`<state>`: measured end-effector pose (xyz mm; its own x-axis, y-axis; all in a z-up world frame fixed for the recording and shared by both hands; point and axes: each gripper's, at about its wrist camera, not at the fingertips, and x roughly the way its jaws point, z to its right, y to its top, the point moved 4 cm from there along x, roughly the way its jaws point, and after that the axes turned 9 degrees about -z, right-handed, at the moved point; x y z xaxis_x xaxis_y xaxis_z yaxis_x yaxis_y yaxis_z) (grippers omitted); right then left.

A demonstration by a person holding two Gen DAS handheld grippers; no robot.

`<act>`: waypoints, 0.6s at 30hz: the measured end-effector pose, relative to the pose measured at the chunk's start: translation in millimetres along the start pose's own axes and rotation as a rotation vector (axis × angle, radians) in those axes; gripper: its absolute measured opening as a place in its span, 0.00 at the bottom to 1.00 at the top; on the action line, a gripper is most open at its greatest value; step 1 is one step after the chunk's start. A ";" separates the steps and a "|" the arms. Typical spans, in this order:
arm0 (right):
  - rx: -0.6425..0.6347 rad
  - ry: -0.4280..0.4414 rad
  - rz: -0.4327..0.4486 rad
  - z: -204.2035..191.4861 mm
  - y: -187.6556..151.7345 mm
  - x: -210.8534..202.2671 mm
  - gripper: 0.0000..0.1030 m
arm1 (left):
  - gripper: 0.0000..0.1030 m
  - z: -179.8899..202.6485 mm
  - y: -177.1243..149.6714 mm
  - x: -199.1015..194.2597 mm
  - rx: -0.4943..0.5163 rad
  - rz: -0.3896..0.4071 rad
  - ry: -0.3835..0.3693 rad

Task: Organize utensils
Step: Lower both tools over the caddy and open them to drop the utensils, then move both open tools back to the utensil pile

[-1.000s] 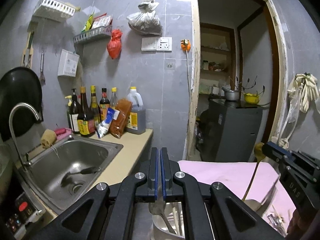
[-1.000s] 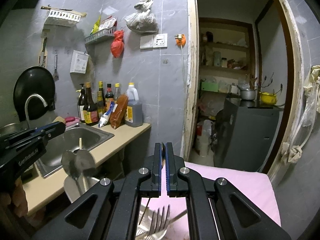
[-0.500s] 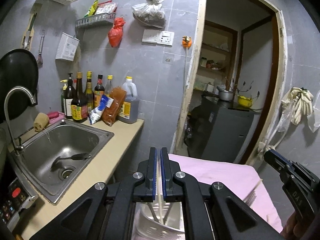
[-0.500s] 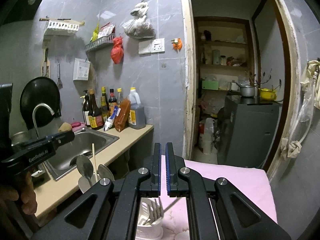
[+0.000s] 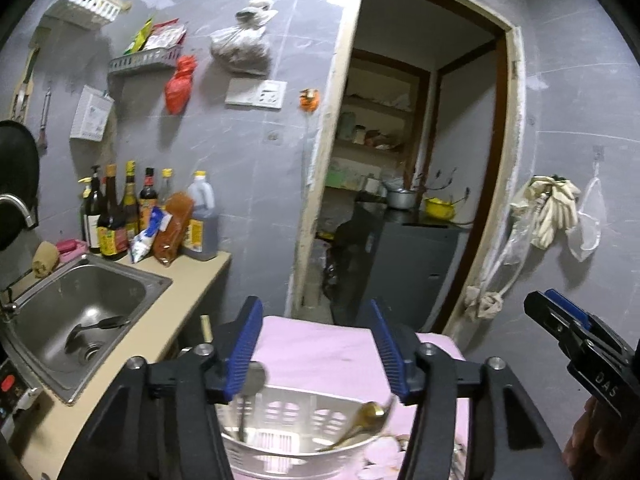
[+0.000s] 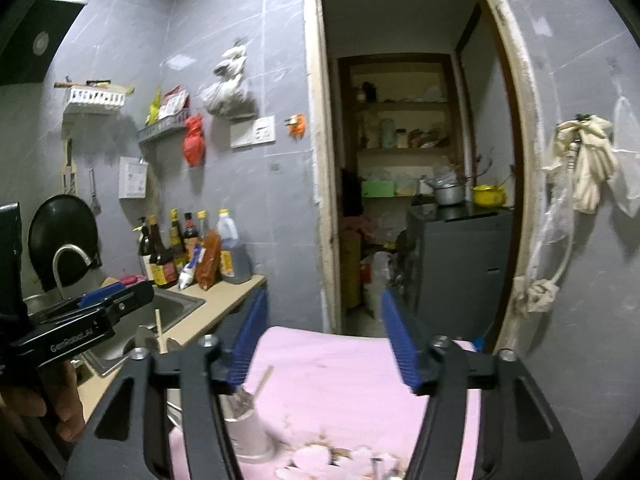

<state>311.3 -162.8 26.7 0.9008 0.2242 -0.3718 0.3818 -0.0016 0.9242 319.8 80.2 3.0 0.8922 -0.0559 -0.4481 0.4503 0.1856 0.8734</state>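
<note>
My left gripper (image 5: 316, 344) is open and empty above a white slotted utensil holder (image 5: 296, 436) on the pink cloth (image 5: 320, 344). A gold spoon (image 5: 360, 420) and a steel spoon (image 5: 250, 384) lean inside the holder. My right gripper (image 6: 324, 338) is open and empty over the pink cloth (image 6: 340, 368). The holder (image 6: 244, 432) shows at lower left of the right wrist view with utensils standing in it. The right gripper shows at the right edge of the left wrist view (image 5: 576, 332), and the left gripper at the left of the right wrist view (image 6: 92, 312).
A steel sink (image 5: 80, 312) with a spoon in it sits in the beige counter (image 5: 180, 292) on the left. Sauce bottles (image 5: 148, 216) line the wall. A doorway (image 5: 404, 184) opens ahead, with a dark cabinet (image 5: 416, 272) behind it.
Both grippers were shut and have opened. The spoon my left gripper held now lies in the holder. Both views have risen and pulled back slightly.
</note>
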 end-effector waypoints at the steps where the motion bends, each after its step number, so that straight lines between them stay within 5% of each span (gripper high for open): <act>1: 0.005 -0.011 0.002 8.9 -0.7 -5.1 0.63 | 0.59 7.5 -0.7 -1.4 0.006 0.003 -0.006; 9: 0.053 -0.070 0.026 65.7 -3.8 -33.5 0.93 | 0.88 60.3 -11.1 -7.7 0.039 0.029 -0.047; 18: 0.068 -0.124 -0.015 129.3 -24.0 -42.2 0.98 | 0.97 115.5 -37.5 -1.2 0.088 0.003 -0.069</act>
<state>290.8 -298.2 9.0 0.9119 0.1022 -0.3974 0.4048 -0.0665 0.9120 305.7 -40.0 -7.2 0.8925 -0.1235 -0.4337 0.4460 0.0989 0.8896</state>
